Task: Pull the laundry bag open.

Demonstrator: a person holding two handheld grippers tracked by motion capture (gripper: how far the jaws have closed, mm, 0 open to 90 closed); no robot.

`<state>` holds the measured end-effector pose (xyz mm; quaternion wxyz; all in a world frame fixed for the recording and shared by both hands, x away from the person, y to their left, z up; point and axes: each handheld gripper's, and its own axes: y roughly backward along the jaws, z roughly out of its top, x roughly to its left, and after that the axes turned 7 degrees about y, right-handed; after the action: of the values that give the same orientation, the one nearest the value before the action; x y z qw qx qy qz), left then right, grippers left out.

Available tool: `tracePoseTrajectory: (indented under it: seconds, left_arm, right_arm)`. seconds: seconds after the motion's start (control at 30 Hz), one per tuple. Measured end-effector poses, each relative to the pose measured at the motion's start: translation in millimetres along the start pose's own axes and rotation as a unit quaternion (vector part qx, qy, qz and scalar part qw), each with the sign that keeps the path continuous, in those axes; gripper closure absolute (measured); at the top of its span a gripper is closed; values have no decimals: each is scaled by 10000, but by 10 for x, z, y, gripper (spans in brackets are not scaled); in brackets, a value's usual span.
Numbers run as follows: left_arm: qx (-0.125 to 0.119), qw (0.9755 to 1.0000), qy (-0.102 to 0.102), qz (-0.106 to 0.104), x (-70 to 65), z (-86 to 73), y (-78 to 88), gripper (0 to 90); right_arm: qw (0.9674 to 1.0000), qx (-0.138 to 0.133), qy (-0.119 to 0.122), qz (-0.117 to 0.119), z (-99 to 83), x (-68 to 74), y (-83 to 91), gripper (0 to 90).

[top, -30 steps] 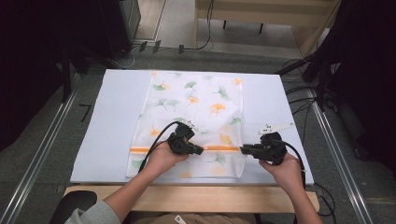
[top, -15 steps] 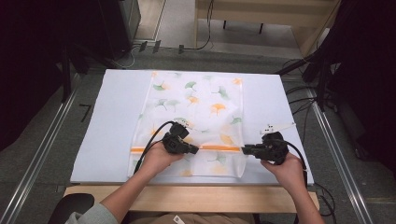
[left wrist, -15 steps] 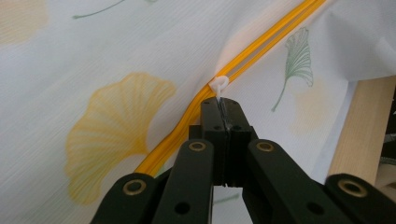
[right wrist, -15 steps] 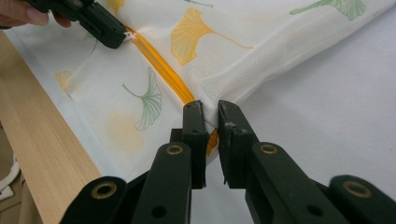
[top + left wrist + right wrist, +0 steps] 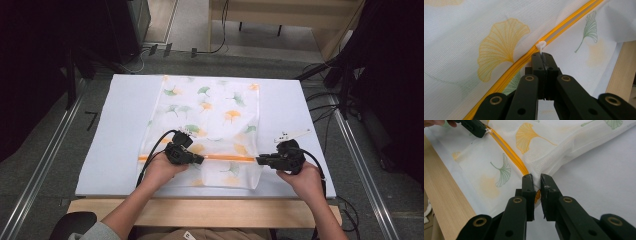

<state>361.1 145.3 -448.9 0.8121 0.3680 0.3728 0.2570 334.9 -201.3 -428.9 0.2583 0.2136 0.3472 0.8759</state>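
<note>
Your grippers work the mesh bag's [image 5: 210, 130] zipper [image 5: 506, 72].

Your left gripper [image 5: 543, 56] clenches the white zipper pull [image 5: 541, 46], its tab hidden; your right gripper [image 5: 537, 181] pinches the bag's corner. Bag lies on the white table cover [image 5: 115, 130], grey floor around.

The white mesh laundry bag with printed ginkgo leaves [image 5: 474, 30] is running out of the left gripper view on every side. The black jaws are covering most of the small white zipper pull [image 5: 541, 46]. In the right gripper view, the bag's corner and the end of the orange zipper [image 5: 510, 152] are disappearing between the jaws.
</note>
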Motion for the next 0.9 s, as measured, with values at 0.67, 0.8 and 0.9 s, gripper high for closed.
tracePoseTrajectory:
  seconds: [0.67, 0.8, 0.9]
  left_arm:
    - [67, 10000, 60, 28, 45, -13, 50, 900]
    - [90, 9997, 202, 124, 121, -48, 139, 900]
    - [91, 9995, 258, 181, 173, -85, 228, 900]
  right_arm:
    - [10000, 8, 17, 5, 0, -4, -9, 840]
    - [10000, -7, -3, -12, -2, -10, 0, 839]
    - [10000, -16, 4, -29, -4, -13, 5, 839]
